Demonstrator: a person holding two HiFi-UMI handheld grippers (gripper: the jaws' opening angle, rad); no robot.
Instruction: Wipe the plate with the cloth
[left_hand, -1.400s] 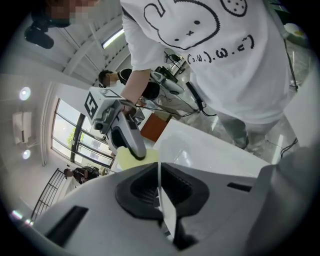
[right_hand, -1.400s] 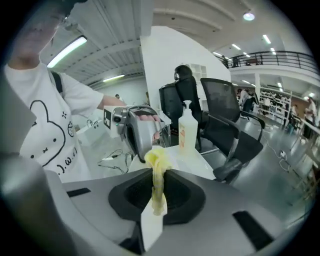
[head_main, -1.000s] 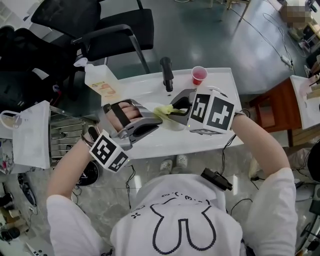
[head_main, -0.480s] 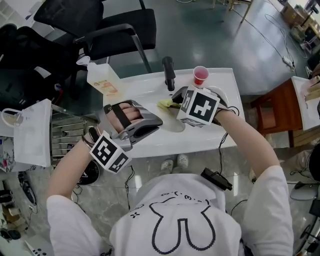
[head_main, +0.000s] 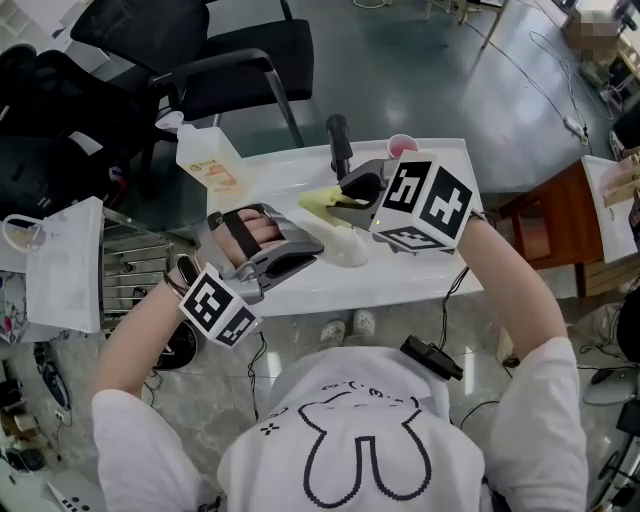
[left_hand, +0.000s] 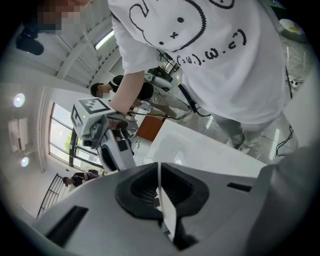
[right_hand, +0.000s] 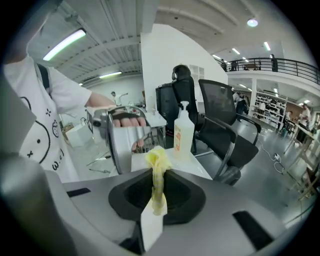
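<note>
The plate (head_main: 345, 252) sits low over the near part of the white table (head_main: 440, 270). It is pinched by its rim in the left gripper (head_main: 315, 246), whose jaws are closed tight on that thin white edge. The yellow cloth (head_main: 322, 200) is bunched into a twist and clamped in the right gripper (head_main: 347, 200). From where I stand it hangs clear of the plate, just beyond it and not touching.

As I judge it, the wiping stroke needs the cloth brought down onto the plate's face. To do it well, I'd hold the left hand steady with the plate tilted toward the cloth. I'd press the loose tuft onto the surface rather than the jaw tips, and sweep across the whole face, rim included. Too hard a push could lever the plate out of so narrow a grip.

Toward the far edge of the table stand a spray bottle (head_main: 205, 160), a black upright handle (head_main: 338, 145) and a pink cup (head_main: 402, 146).
</note>
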